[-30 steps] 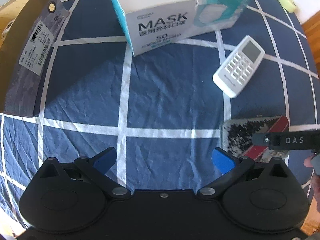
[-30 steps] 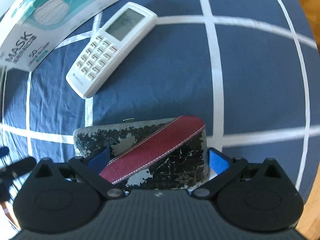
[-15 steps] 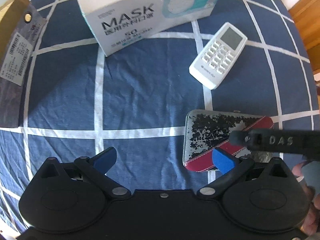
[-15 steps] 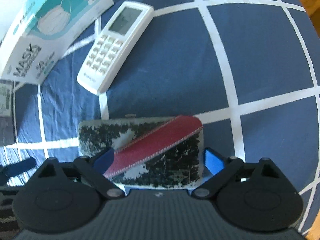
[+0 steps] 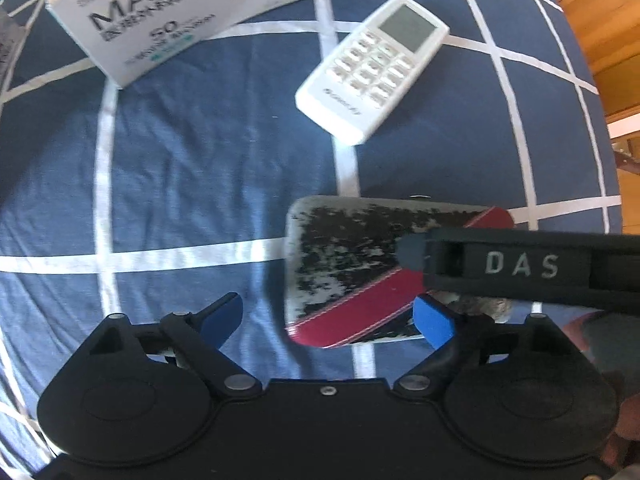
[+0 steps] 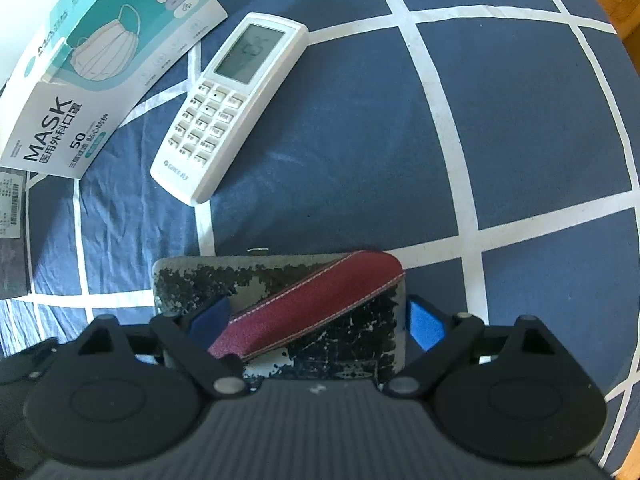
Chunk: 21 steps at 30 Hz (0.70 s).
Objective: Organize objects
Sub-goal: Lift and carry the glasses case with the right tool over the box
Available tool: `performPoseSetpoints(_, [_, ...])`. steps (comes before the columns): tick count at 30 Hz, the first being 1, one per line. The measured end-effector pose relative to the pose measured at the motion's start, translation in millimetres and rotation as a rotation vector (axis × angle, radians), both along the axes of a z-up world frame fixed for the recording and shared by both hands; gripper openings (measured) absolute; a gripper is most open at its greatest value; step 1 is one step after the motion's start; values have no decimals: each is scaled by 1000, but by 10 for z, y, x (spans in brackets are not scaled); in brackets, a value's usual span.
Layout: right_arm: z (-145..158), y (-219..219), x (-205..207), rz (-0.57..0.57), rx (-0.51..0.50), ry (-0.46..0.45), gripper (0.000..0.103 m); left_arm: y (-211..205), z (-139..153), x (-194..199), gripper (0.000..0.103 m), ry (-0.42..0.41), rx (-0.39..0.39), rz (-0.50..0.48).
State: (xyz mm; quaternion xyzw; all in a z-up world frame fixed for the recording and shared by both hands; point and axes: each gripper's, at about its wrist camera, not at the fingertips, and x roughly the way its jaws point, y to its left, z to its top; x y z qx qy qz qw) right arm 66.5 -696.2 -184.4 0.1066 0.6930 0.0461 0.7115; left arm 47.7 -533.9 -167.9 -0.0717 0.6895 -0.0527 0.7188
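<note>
Currently the right claw (image 6: 316, 324) points down at the wallet (image 6: 304, 308), a worn black-and-silver case with a diagonal red stripe, lying flat on the blue cloth with white grid lines (image 6: 460, 152). Its jaws have just been closing and the wallet sits between them: right pad just beside or touching the wallet's right short edge, left pad over the wallet's left part. Whether the pads actually press, cannot tell, so the grip is not confirmed.

Left claw (image 5: 328, 320) also points down, beside the wallet's left end. Its jaws have just been closing too, but they stand spread: left pad over bare cloth, right pad over the wallet's lower edge in view, nothing pinched. In the left wrist view the right claw's black finger marked "DAS" crosses the wallet's right half.

White remote (image 6: 232, 108) lies face up, diagonal, just beyond the wallet and apart from it. Mask box (image 6: 100, 64), white and teal, printed "MASK", sits beyond the remote to the left, close to it; contact between the two is unclear. A dark item with a barcode label (image 6: 10, 208) shows at the left edge of the right wrist view. Left wrist view is slightly blurred.
</note>
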Motion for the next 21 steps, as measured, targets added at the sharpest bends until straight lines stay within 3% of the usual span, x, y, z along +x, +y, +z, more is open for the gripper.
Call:
performPoseSetpoints(5, [12,15,17,27,-4,-19,92,-74,-21,9,81,-5,-39,-8])
performPoseSetpoints(21, [70,53,-109,-4,-25,-66,83,-80,15,-89,80,-18,-20,-12])
